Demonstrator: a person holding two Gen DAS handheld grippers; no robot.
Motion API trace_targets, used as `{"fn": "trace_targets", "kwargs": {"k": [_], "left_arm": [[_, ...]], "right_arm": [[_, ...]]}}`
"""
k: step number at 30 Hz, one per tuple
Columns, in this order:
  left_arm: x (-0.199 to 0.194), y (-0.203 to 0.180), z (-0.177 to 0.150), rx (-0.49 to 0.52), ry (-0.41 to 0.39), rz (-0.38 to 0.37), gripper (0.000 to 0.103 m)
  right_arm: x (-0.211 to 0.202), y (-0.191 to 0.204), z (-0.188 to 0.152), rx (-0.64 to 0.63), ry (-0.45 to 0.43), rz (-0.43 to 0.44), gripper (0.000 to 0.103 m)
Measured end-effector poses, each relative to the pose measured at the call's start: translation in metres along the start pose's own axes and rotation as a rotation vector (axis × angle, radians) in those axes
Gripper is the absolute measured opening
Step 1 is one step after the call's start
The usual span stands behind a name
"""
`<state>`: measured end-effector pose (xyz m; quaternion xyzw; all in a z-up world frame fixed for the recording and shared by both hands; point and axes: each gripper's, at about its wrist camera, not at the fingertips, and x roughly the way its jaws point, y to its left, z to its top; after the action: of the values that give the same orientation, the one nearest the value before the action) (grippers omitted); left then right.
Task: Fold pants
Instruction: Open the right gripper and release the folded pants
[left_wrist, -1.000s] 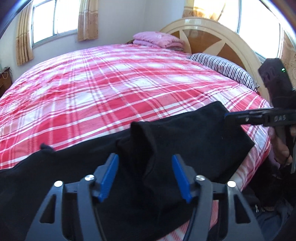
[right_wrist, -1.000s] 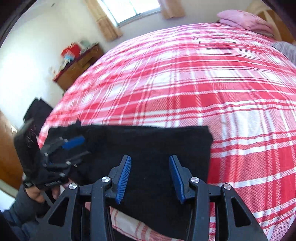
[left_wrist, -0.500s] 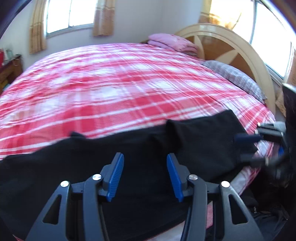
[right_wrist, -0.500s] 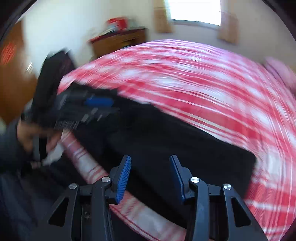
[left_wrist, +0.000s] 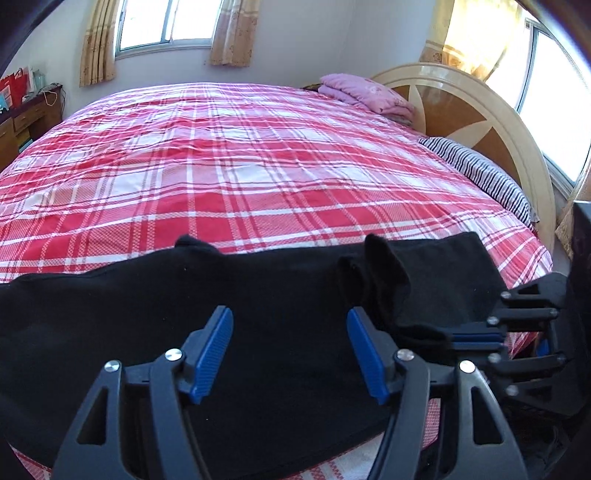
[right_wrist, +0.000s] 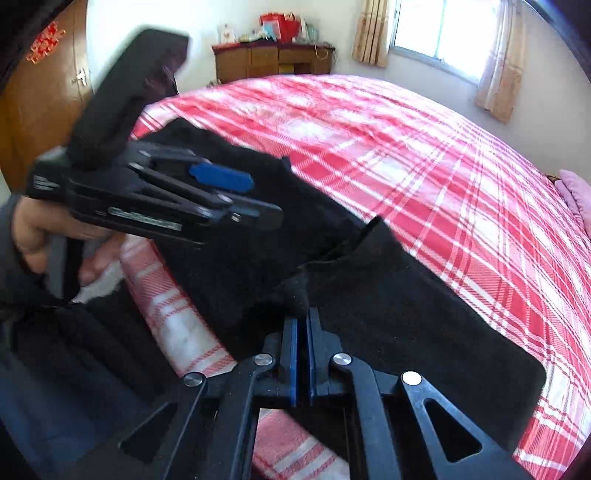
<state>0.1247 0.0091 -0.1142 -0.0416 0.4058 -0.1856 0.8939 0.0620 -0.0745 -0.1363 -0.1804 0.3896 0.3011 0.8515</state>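
Note:
Black pants (left_wrist: 258, 302) lie along the near edge of a red plaid bed (left_wrist: 240, 158). My left gripper (left_wrist: 290, 350) is open just above the pants, holding nothing. My right gripper (right_wrist: 301, 325) is shut on a raised fold of the pants (right_wrist: 388, 295) at their near edge; it shows in the left wrist view (left_wrist: 476, 338) at the right, pinching the cloth. The left gripper shows in the right wrist view (right_wrist: 221, 192), held by a hand over the pants' far end.
A folded pink blanket (left_wrist: 365, 96) and a striped pillow (left_wrist: 480, 173) lie by the wooden headboard (left_wrist: 461, 107). A wooden dresser (right_wrist: 273, 61) stands beyond the bed's foot. A wooden door (right_wrist: 40, 96) is on the left.
My right gripper has swung round toward the left gripper and closed on the pants' near edge. The left gripper stayed open and shifted a little over the pants.

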Motion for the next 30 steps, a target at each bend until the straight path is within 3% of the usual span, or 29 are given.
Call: {"fn": "trace_targets", "kwargs": {"k": [3,8,10,13,17,21,22,23,24,30], "left_arm": [[0.000,-0.004,0.000,0.009,0.003,-0.010,0.067],[0.005,-0.017,-0.002,0.032,0.019,-0.050,0.067],[0.009,-0.023,-0.004,0.041,0.032,-0.077,0.067],[0.021,-0.034,-0.004,0.046,0.062,-0.131,0.067],[0.033,-0.048,-0.002,0.049,0.087,-0.183,0.067],[0.047,-0.057,0.003,0.046,0.095,-0.172,0.067],[0.048,-0.058,0.005,0.050,0.095,-0.169,0.064],[0.049,-0.060,0.007,0.052,0.093,-0.163,0.041],[0.049,-0.060,0.008,0.052,0.098,-0.153,0.012],[0.032,-0.047,0.010,-0.012,0.072,-0.207,0.012]], "right_arm": [[-0.006,0.010,-0.001,-0.036,-0.017,0.035,0.004],[0.026,0.010,-0.008,-0.045,0.065,-0.021,0.007],[0.026,-0.001,-0.013,-0.016,0.102,0.012,0.022],[-0.002,-0.012,-0.021,-0.013,0.057,0.019,0.046],[-0.031,-0.036,-0.045,0.071,0.000,0.016,0.047],[-0.034,-0.066,-0.060,0.201,-0.036,0.001,0.047],[-0.033,-0.072,-0.060,0.232,-0.045,0.003,0.047],[-0.033,-0.077,-0.060,0.256,-0.055,0.006,0.047],[-0.034,-0.081,-0.060,0.284,-0.073,0.009,0.047],[-0.036,-0.100,-0.065,0.378,-0.107,0.008,0.047]]}}
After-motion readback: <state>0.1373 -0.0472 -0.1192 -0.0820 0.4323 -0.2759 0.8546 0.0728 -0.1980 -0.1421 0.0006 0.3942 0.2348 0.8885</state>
